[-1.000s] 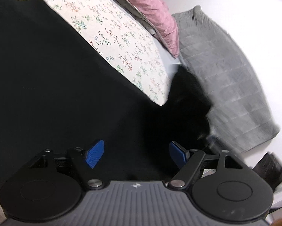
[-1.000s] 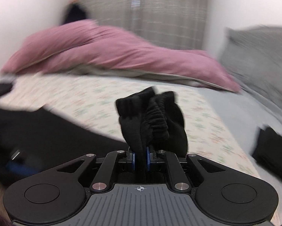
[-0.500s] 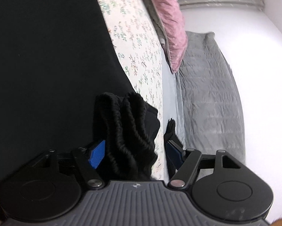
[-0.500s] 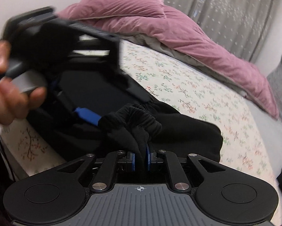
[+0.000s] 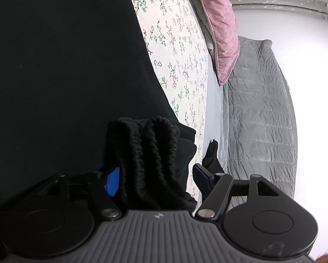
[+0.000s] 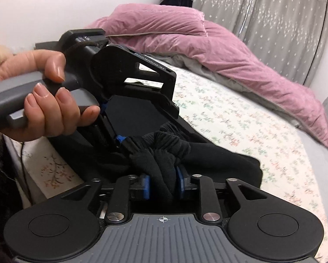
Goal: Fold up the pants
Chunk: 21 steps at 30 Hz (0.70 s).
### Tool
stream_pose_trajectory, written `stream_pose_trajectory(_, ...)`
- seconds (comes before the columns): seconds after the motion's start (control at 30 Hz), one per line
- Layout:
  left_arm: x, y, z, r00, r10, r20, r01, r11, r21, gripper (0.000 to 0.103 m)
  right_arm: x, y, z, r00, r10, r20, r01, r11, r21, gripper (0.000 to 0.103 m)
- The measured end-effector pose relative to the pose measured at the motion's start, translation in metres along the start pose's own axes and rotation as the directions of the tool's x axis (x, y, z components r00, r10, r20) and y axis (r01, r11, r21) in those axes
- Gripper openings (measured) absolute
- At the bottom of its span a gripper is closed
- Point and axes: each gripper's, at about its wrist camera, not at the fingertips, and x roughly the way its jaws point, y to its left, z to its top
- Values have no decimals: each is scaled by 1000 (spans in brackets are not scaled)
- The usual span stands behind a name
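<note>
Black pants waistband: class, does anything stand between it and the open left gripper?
Nothing visible does. The bunched waistband of the pants already lies between the left gripper's spread fingers, beside the blue pad, with no other object intervening. The right gripper, jaws just opening, has the same bunch between its pads.

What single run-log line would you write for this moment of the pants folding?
task: fold black pants | right gripper: jaws just opening, waistband between them | left gripper: jaws just closing, astride waistband, not gripping

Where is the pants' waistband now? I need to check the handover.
Both wrist views show the waistband bunched between the right gripper and the left gripper, above the flowered sheet.
</note>
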Motion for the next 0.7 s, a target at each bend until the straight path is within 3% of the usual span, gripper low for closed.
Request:
stream_pose_trajectory(0.13, 10, -8, 0, 997, 70, -12, -69, 997, 34, 62, 0, -3, 0, 996, 84, -21, -84, 996, 16, 54)
stream_pose_trajectory(0.23, 11, -14, 0, 993, 122, 5, -122, 990, 65, 44, 0, -2, 3, 990, 141, -14, -141, 989, 34, 55)
stream_pose_trajectory(0.33, 14, -23, 0, 987, 157, 45, -162, 979, 128, 41, -1, -5, 3, 991, 136, -10, -135, 990, 50, 55)
stream_pose_trajectory(0.5, -2, -47, -7, 961, 234, 151, -271, 910, 315, 40, -6, -20, 7, 990, 138, 0, -137, 983, 123, 63)
stream_pose_trajectory(0.7, -34, -61, 1, 905, 313, 287, -414, 804, 427, 40, 0, -42, 10, 988, 154, -2, -149, 960, 239, 63)
